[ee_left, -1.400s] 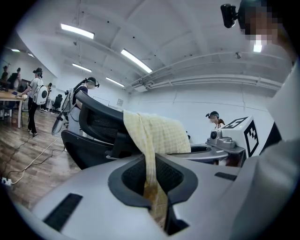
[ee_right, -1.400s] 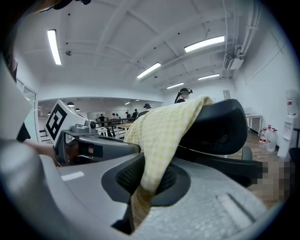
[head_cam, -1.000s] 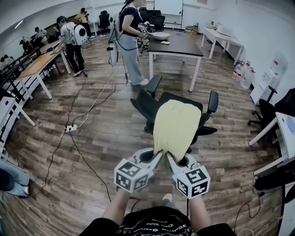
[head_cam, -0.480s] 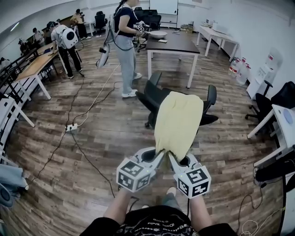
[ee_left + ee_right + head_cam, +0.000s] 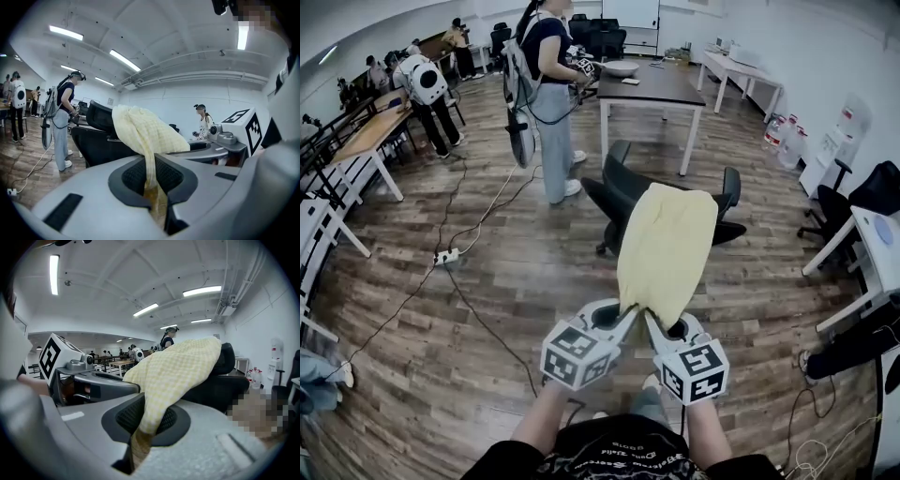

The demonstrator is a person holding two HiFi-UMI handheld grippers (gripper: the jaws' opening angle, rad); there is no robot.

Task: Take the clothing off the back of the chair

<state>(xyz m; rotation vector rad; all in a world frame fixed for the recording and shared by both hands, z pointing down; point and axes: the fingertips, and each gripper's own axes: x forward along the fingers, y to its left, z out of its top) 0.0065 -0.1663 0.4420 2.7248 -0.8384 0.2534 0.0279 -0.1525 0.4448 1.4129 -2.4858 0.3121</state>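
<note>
A pale yellow checked garment stretches from the back of a black office chair down to my two grippers. Its far end still drapes over the chair's backrest. My left gripper is shut on the garment's lower left edge, and the cloth runs pinched between its jaws. My right gripper is shut on the lower right edge, with the cloth clamped between its jaws. The two grippers sit close together, near my body.
A person stands beyond the chair beside a dark table. Cables and a power strip lie on the wooden floor at left. More desks, chairs and people line the room's left and right sides.
Both grippers have drawn back with the garment. The cloth now hangs longer between the chair and me, and the chair has turned and sits further off.
</note>
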